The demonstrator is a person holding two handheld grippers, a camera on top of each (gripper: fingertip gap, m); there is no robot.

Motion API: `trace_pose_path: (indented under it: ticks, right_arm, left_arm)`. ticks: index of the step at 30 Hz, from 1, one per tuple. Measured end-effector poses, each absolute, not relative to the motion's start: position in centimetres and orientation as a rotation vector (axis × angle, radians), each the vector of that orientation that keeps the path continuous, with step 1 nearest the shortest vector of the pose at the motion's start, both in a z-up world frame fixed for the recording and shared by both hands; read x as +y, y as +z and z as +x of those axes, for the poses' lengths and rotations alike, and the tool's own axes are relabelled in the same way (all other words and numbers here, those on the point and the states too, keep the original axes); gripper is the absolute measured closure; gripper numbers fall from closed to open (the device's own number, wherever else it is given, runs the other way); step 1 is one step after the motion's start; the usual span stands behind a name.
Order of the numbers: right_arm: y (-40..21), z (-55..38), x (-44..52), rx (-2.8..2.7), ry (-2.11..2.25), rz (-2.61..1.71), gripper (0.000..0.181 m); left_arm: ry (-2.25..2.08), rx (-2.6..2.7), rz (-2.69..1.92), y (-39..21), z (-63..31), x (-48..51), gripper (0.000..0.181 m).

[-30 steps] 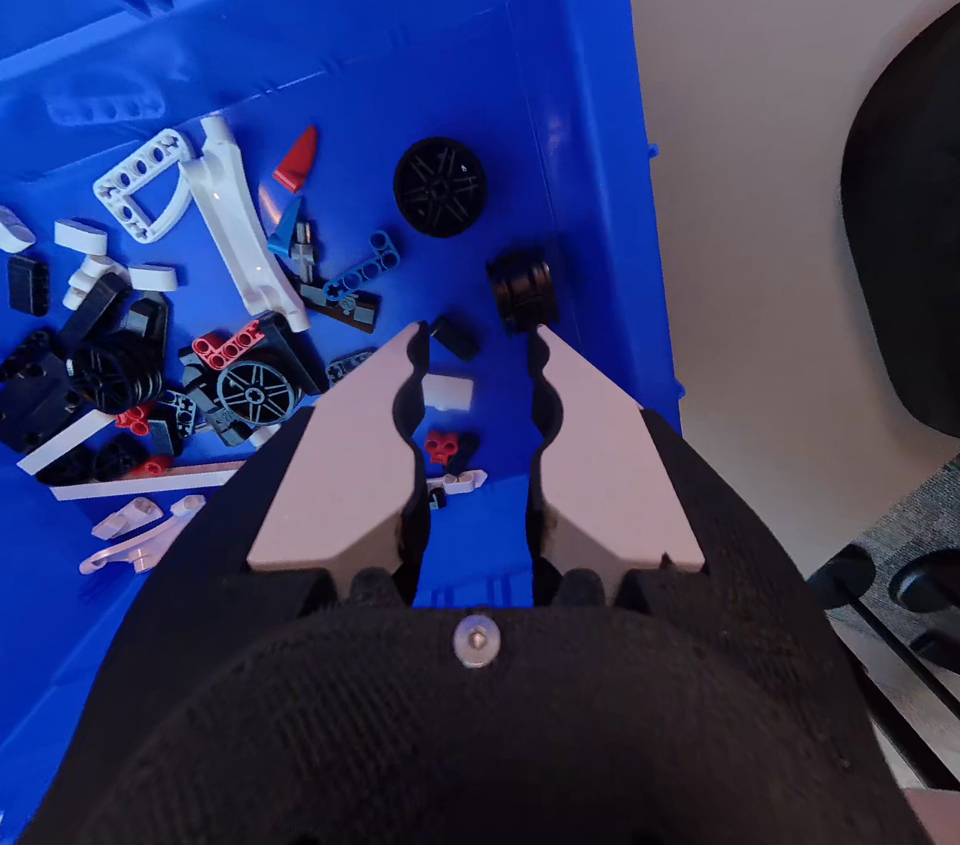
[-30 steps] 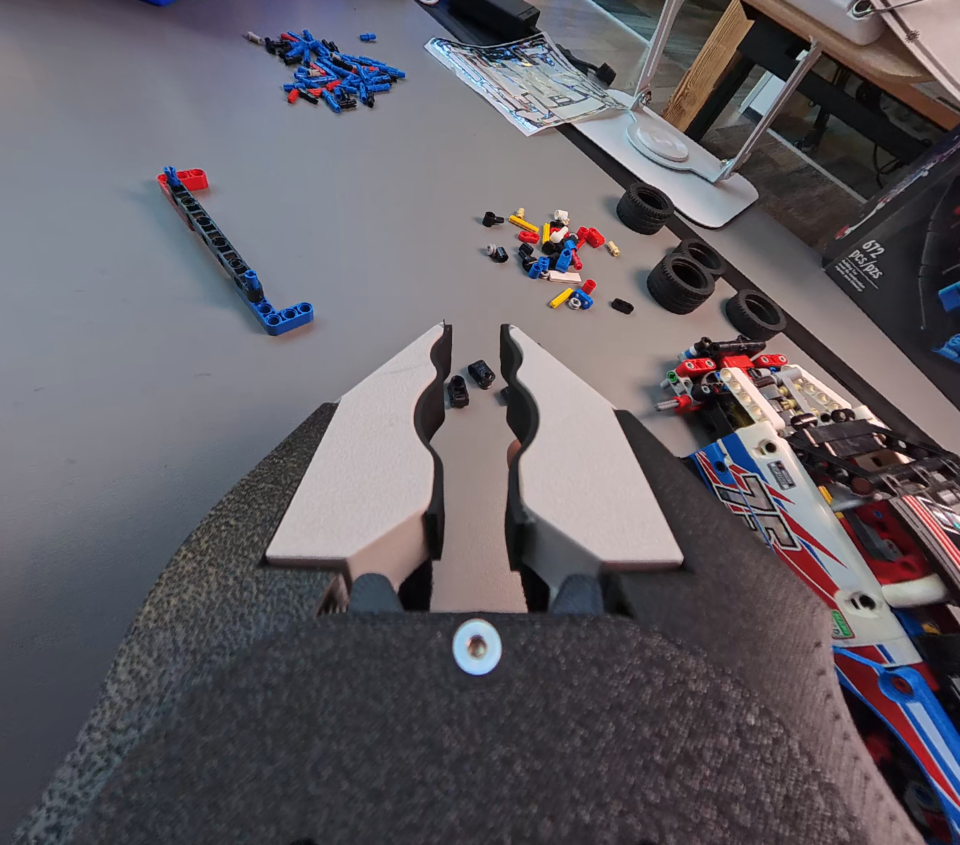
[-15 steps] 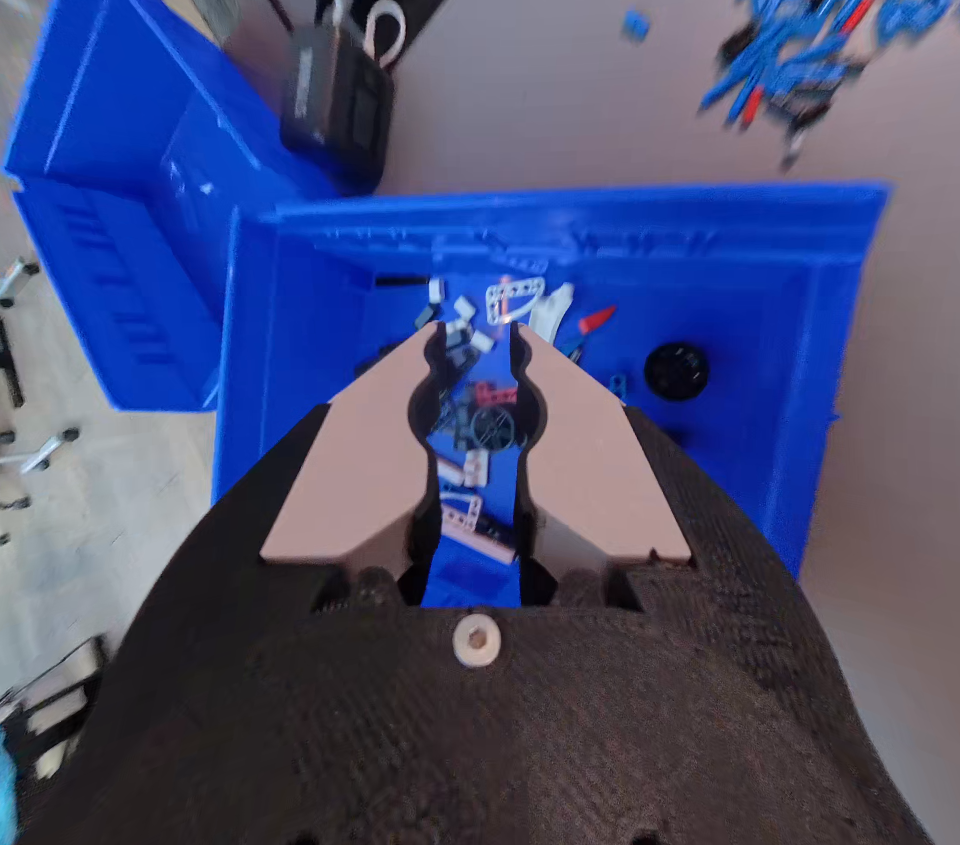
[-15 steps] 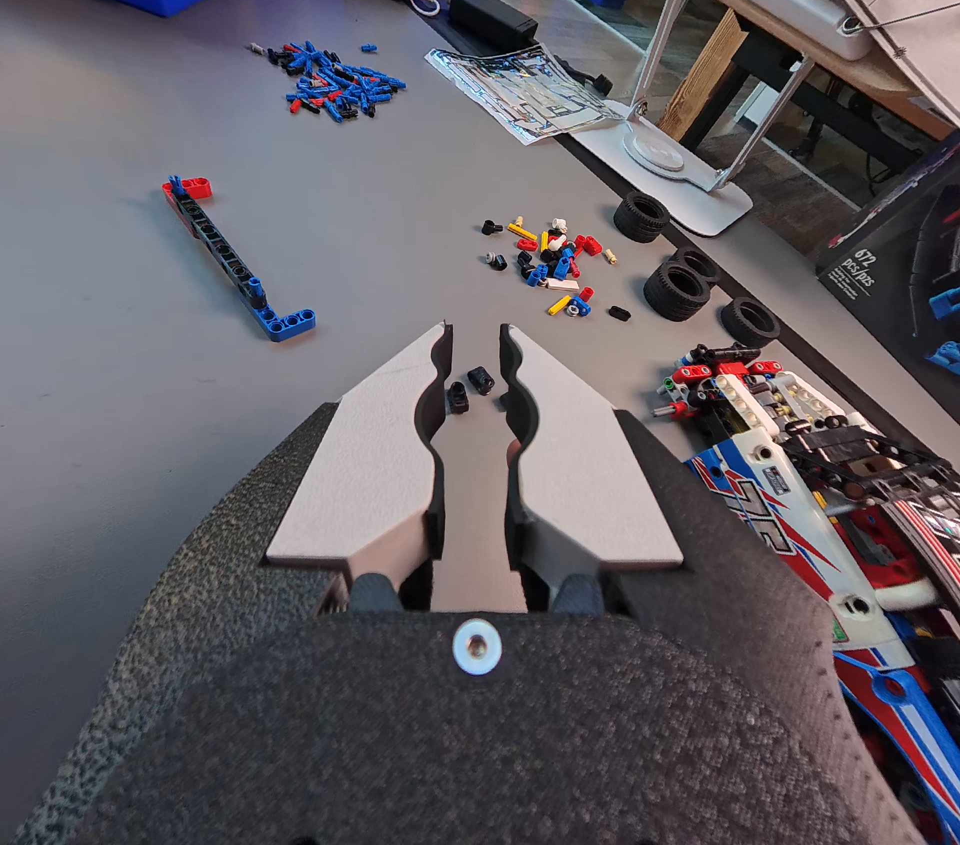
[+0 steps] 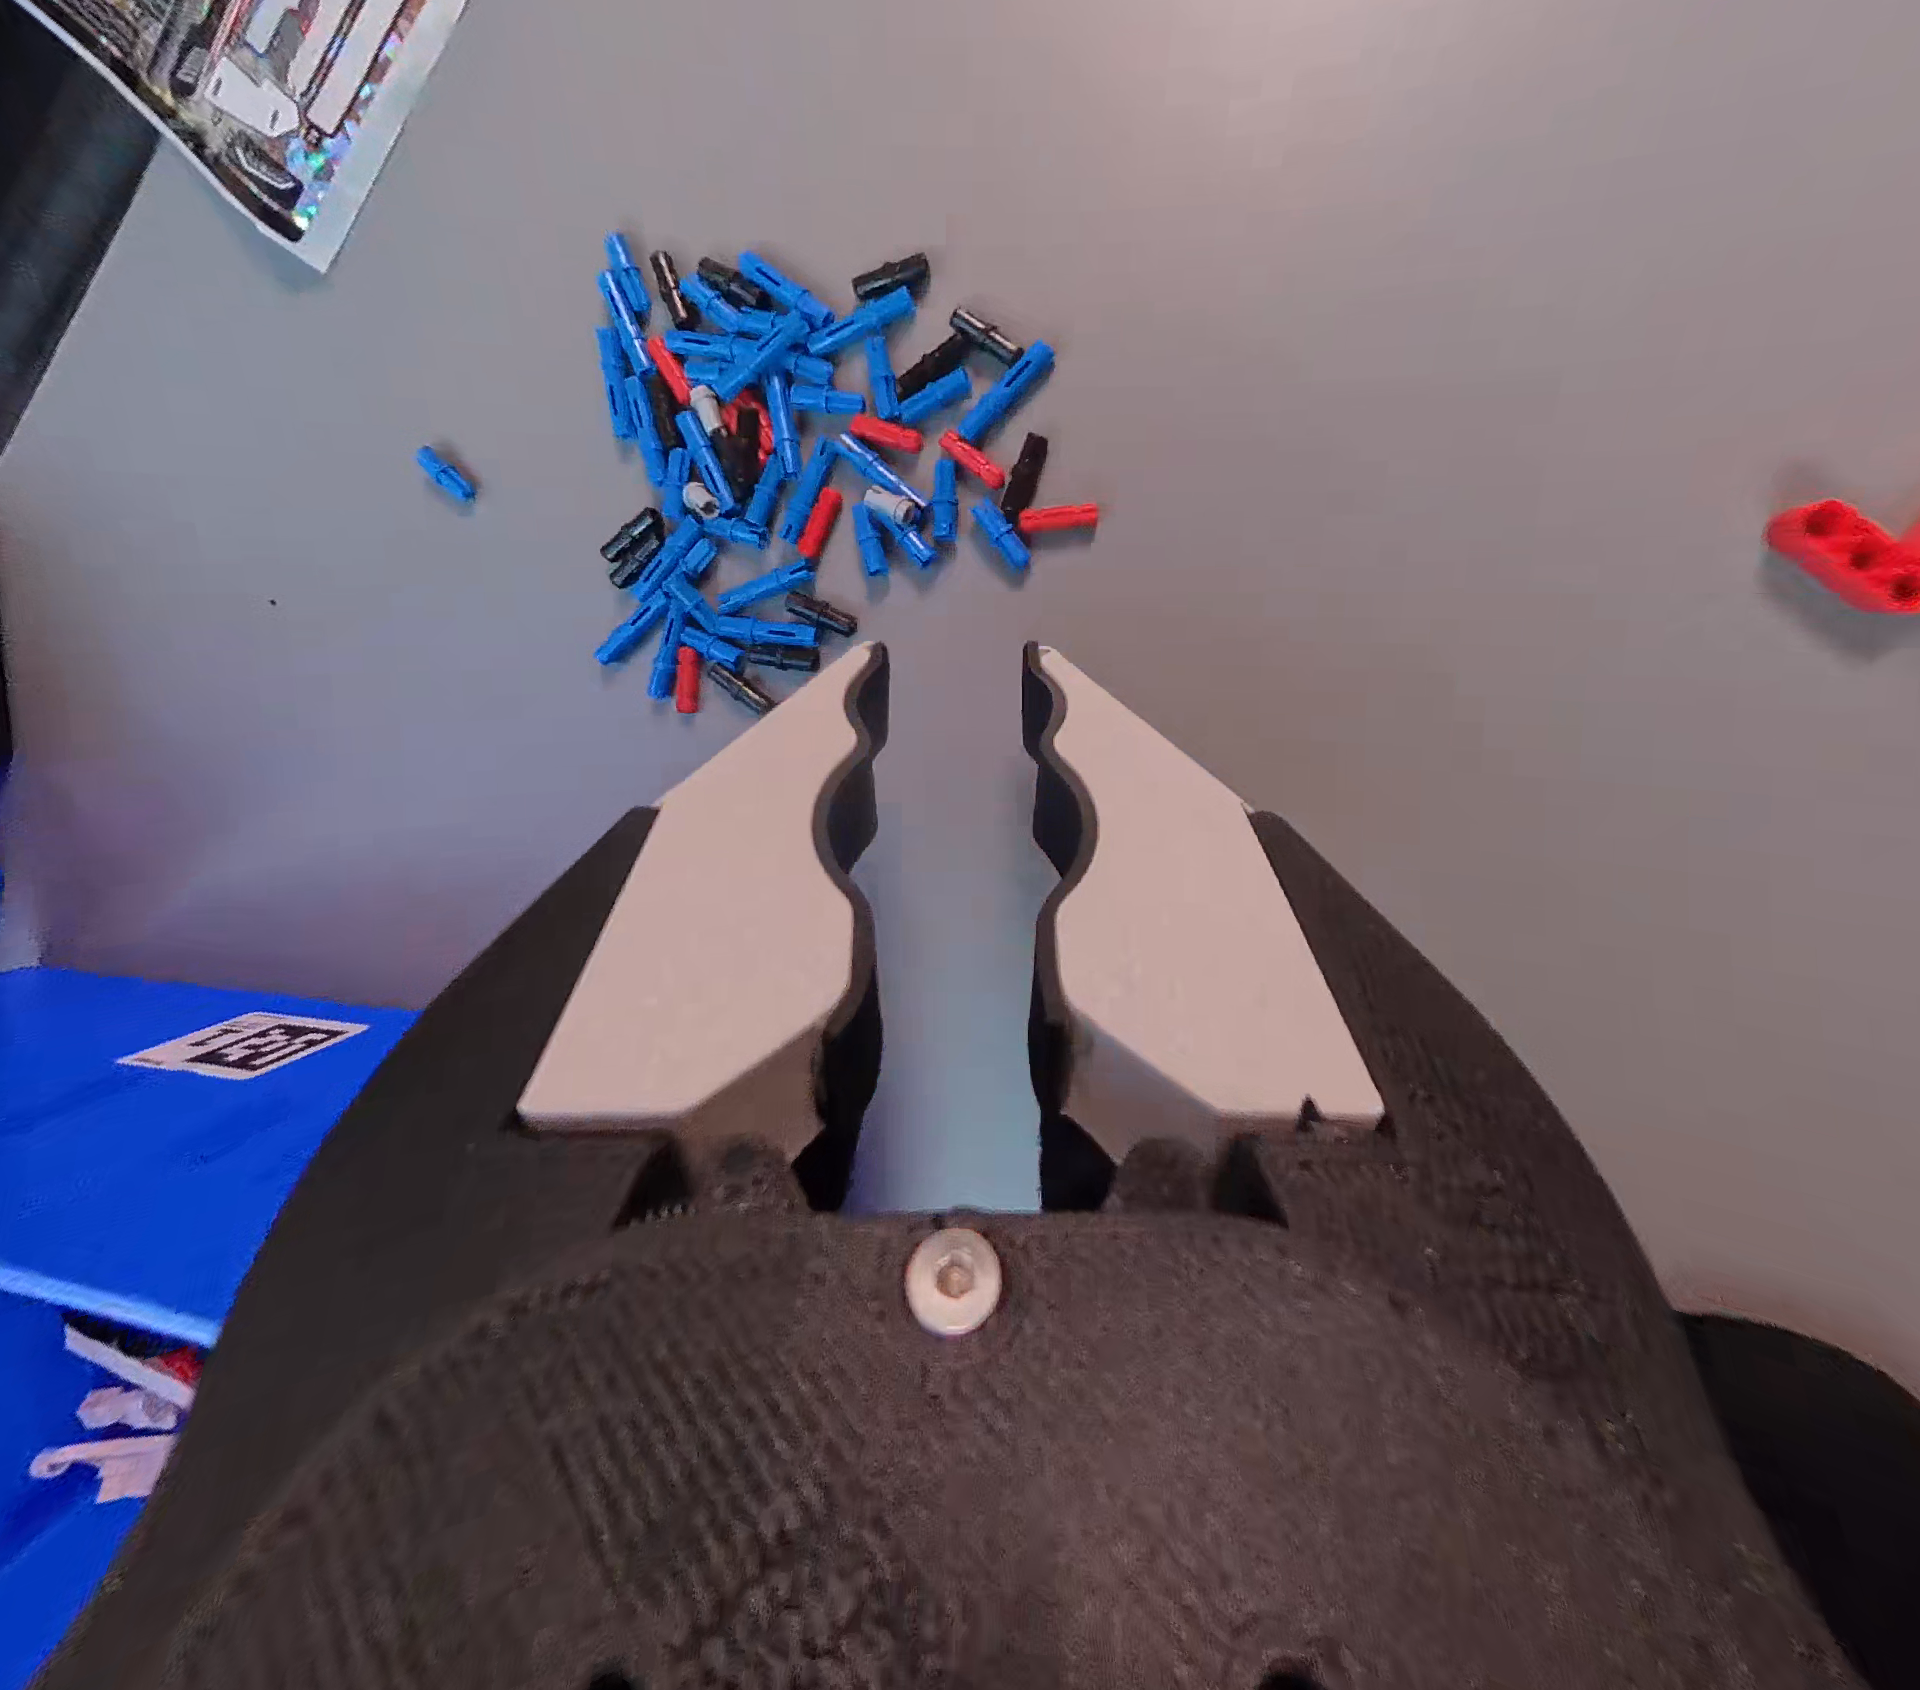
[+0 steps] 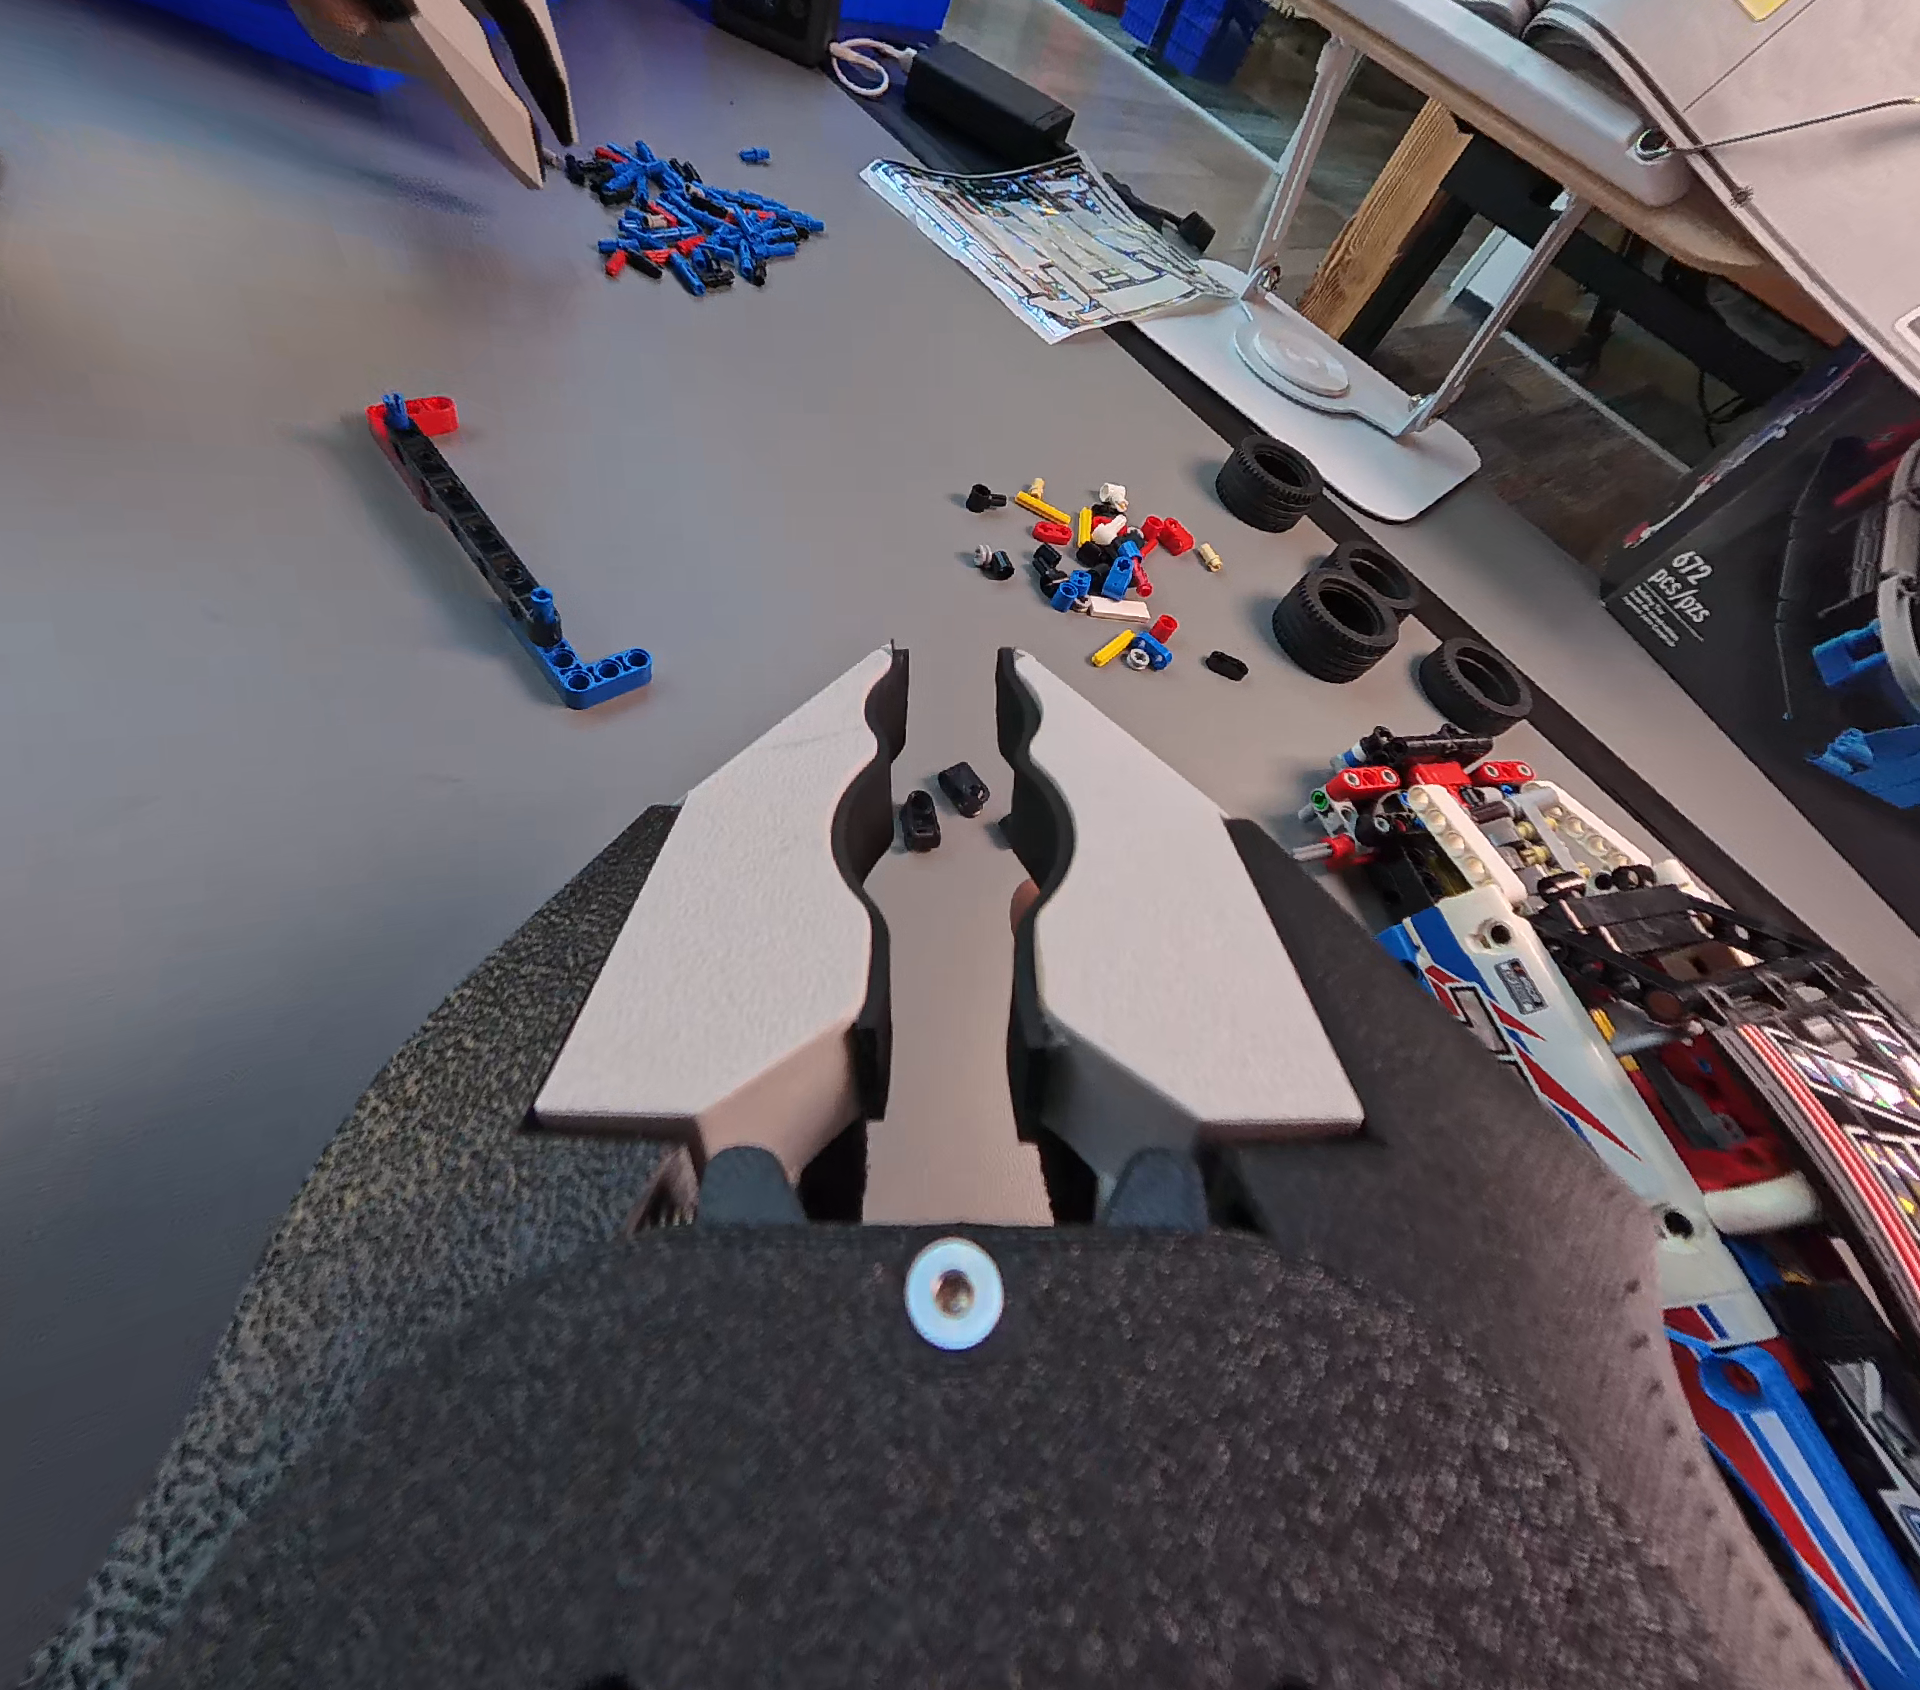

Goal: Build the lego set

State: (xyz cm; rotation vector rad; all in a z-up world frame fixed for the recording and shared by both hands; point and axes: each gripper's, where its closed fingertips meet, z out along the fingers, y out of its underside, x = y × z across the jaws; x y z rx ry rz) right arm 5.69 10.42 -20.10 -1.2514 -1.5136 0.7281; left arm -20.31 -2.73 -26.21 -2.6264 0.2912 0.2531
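My left gripper [image 5: 954, 651] is open and empty, hovering just short of a pile of blue, black and red pins [image 5: 810, 456] on the grey table; it also shows in the right wrist view [image 6: 540, 160] beside that pile [image 6: 701, 227]. My right gripper [image 6: 951, 653] is open and empty, low over the table, with two small black connectors [image 6: 940, 804] lying between its fingers. A black beam with red and blue ends [image 6: 499, 549] lies to its left. The partly built white, red and blue car [image 6: 1558, 965] lies at the right.
A blue bin [image 5: 135, 1152] with white parts is at the lower left of the left wrist view. A sticker sheet [image 6: 1049, 248], a small mixed pile of parts [image 6: 1112, 570], three black tyres [image 6: 1335, 622], a lamp base [image 6: 1330, 383] and the set's box [image 6: 1787, 601] lie toward the table's right edge. The grippers' ends are close to 30 cm from one another.
My left gripper has left the blue bin and swung over the table to the pin pile, still empty. The right gripper has barely moved.
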Motion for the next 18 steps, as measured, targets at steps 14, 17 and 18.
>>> trace_pose_path:
  ticks: [14,17,18]
  right_arm:
    - [-19.3,6.2,10.1,-1.511,0.747,-1.222,0.167]
    - [-19.3,6.2,10.3,-1.506,0.746,-1.228,0.167]
    - [-19.4,6.2,10.3,-1.507,0.746,-1.230,0.167]
  left_arm:
    - [0.400,0.871,-2.921,-27.6,-23.8,-2.4,0.148]
    - [0.298,0.918,-2.974,-28.1,-24.0,-2.3,0.150]
    - [0.260,0.924,-2.985,-28.2,-24.0,-2.3,0.150]
